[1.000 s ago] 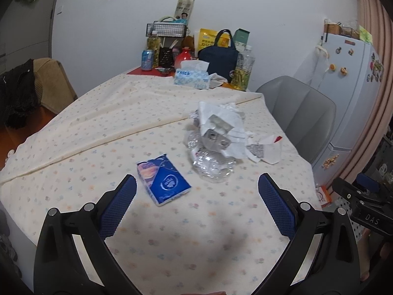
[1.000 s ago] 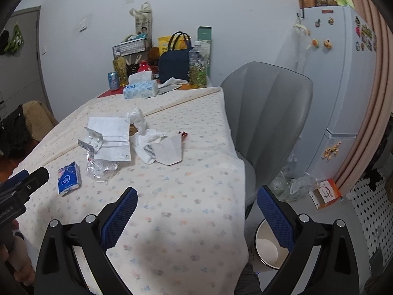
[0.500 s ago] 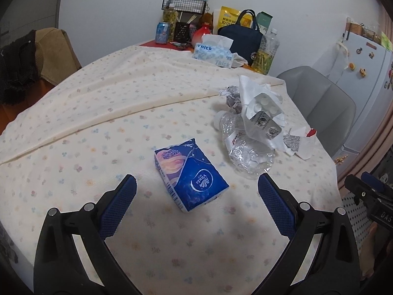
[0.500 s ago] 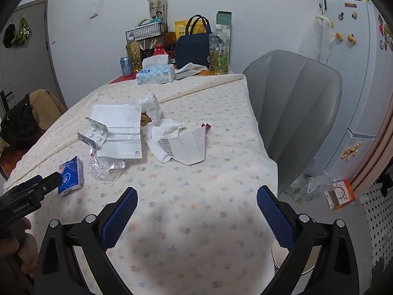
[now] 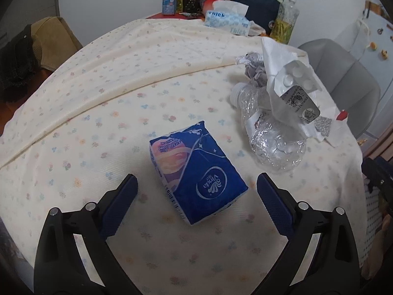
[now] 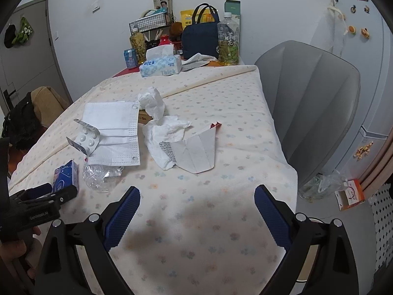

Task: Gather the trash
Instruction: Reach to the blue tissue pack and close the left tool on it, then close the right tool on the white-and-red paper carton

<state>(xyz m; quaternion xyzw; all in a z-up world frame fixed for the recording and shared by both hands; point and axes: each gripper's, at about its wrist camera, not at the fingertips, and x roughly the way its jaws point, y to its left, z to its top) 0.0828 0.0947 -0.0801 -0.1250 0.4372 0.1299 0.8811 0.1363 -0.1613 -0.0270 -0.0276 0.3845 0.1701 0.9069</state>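
A blue tissue pack (image 5: 196,174) lies on the flowered tablecloth (image 5: 98,113), between the open fingers of my left gripper (image 5: 196,204), which hovers just above it. Beyond it lie a crushed clear bottle (image 5: 272,142), a pill blister (image 5: 298,91) and a white face mask (image 6: 115,132). In the right wrist view, crumpled tissues (image 6: 162,123) and a flattened paper carton (image 6: 196,150) lie mid-table, and the tissue pack (image 6: 65,177) shows at the left. My right gripper (image 6: 196,211) is open and empty above the near table edge.
A tissue box (image 6: 161,67), dark bag (image 6: 200,39), bottles (image 6: 228,41) and a can stand at the table's far end. A grey chair (image 6: 312,108) stands right of the table, a fridge (image 6: 363,56) behind it. An orange box (image 6: 350,194) lies on the floor.
My left gripper has moved forward and down over the blue tissue pack, which now sits between its fingers. My right gripper has moved forward over the table edge.
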